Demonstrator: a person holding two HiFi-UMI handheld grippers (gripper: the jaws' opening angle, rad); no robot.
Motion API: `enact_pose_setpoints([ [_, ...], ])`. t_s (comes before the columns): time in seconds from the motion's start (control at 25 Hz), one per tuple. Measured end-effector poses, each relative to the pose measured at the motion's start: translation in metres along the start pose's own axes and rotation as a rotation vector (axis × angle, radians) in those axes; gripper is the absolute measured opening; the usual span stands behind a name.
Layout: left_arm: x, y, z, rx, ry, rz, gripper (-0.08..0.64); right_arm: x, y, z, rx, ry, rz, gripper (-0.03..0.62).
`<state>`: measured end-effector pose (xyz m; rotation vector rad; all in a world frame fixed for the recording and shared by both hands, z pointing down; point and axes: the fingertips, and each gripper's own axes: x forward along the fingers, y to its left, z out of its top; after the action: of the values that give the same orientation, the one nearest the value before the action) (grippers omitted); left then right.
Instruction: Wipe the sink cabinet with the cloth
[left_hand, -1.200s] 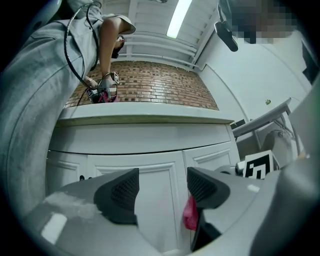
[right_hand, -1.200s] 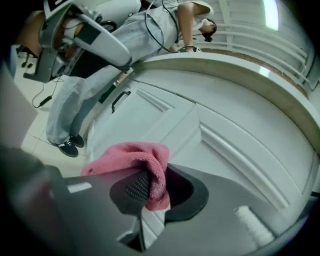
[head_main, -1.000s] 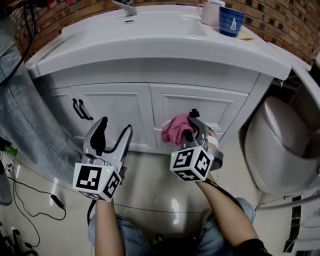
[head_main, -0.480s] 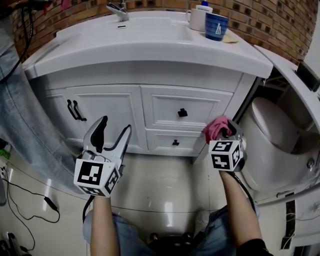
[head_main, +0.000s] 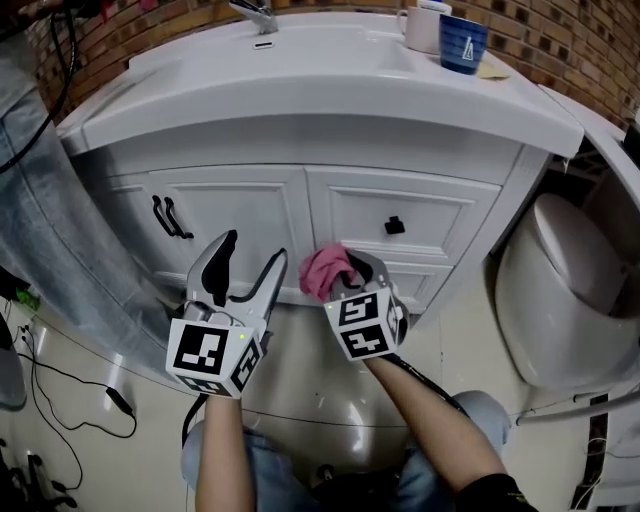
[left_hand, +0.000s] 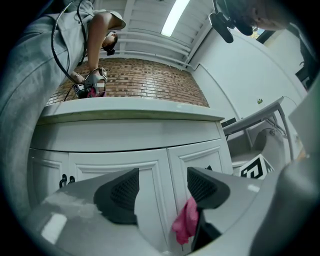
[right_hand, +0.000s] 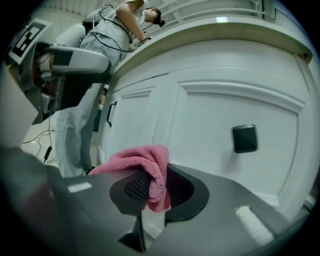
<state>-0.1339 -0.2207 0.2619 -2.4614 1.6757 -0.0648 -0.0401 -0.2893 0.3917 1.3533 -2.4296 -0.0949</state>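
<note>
1. My right gripper (head_main: 345, 278) is clamped on the pink cloth (head_main: 322, 272), which bunches out over its jaws.
2. The cloth sits low at the cabinet (head_main: 250, 210) front, left of the black knob (head_main: 395, 225); I cannot tell if it touches.
3. My left gripper (head_main: 246, 272) hangs just beside it, jaws apart, empty.

Brick wall (head_main: 560, 40), toilet (head_main: 560, 290) at right, glossy pale floor (head_main: 310, 380).
</note>
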Motion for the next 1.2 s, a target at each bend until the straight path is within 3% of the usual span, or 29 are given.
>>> enact_pose_setpoints([
  [0.12, -0.002, 0.001, -0.003, 0.010, 0.016, 0.001, 0.304, 0.020, 0.019, 0.009, -0.013, -0.033, 0.020, 0.052],
  [0.28, -0.003, 0.008, -0.003, 0.006, 0.013, 0.009, 0.304, 0.019, 0.001, 0.005, 0.006, -0.032, -0.037, 0.052],
  [0.44, 0.007, 0.003, -0.007, -0.005, 0.008, -0.011, 0.302, -0.012, -0.050, -0.017, 0.007, 0.028, -0.144, 0.054],
  [0.6, 0.020, -0.005, -0.010, -0.010, 0.009, -0.031, 0.302, -0.062, -0.130, -0.039, 0.094, 0.048, -0.287, 0.053],
  [0.68, 0.026, -0.008, -0.009, -0.022, -0.001, -0.036, 0.302, -0.085, -0.160, -0.046, 0.126, 0.047, -0.318, 0.051],
  [0.92, 0.042, -0.019, -0.013, -0.049, -0.008, -0.048, 0.304, -0.109, -0.187, -0.054, 0.124, 0.051, -0.403, 0.054],
  [1.04, 0.043, -0.022, -0.012, -0.042, -0.007, -0.054, 0.302, -0.100, -0.172, -0.050, 0.175, 0.037, -0.383, 0.054],
  [1.2, 0.036, -0.014, -0.009, -0.027, -0.007, -0.033, 0.302, -0.054, -0.097, -0.028, 0.136, 0.000, -0.167, 0.053],
])
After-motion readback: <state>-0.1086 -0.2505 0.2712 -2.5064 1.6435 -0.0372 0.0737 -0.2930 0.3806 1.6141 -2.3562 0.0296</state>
